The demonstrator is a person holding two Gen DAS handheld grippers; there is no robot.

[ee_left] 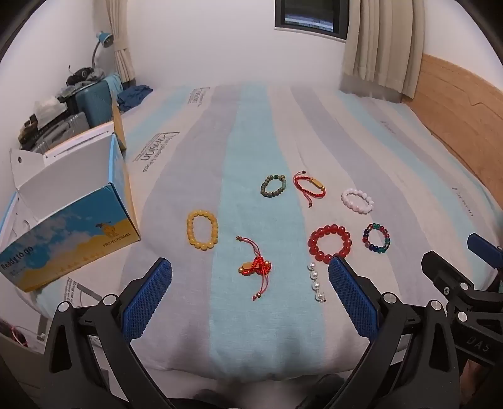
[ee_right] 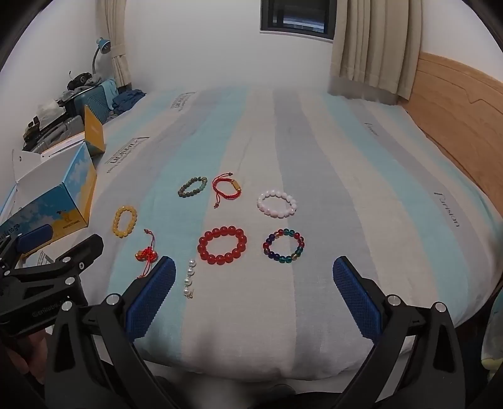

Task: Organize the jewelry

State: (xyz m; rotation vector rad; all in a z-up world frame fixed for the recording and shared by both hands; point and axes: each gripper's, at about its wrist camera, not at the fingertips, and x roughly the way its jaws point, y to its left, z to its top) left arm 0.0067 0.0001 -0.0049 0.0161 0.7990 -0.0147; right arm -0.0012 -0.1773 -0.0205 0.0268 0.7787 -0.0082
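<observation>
We hold two black grippers with blue ridged pads over the near edge of a bed, and both stand spread wide with nothing between the pads. The left gripper (ee_left: 250, 273) hangs above a red knotted cord charm with a gold piece (ee_left: 256, 267), which lies on the sheet between its fingers without touching them; a short strand of white pearls (ee_left: 317, 282) lies just beside its right-hand pad. The right gripper (ee_right: 253, 273) hangs above bare sheet, with the same pearl strand just beside its left-hand pad, and ahead of it lie a ring of large red glass beads (ee_right: 222, 245) and a bracelet of mixed blue, green and red beads (ee_right: 284, 245), near each other but apart. Farther out, a yellow bead bracelet (ee_left: 202, 231) lies toward the left, and a row of three sits beyond: a dark green bead bracelet (ee_left: 273, 185), a red woven cord bracelet with a gold tube (ee_left: 309, 187) and a pale pink bead bracelet (ee_left: 357, 200). All rest separately on a striped bedsheet of light blue, grey and white (ee_left: 267, 126). At the left edge of the bed stands an open blue and yellow cardboard box with a camel printed on it (ee_left: 69, 232). Beyond are cream curtains (ee_right: 374, 47), a dark window (ee_right: 297, 15) and a wooden headboard (ee_right: 456, 103).
</observation>
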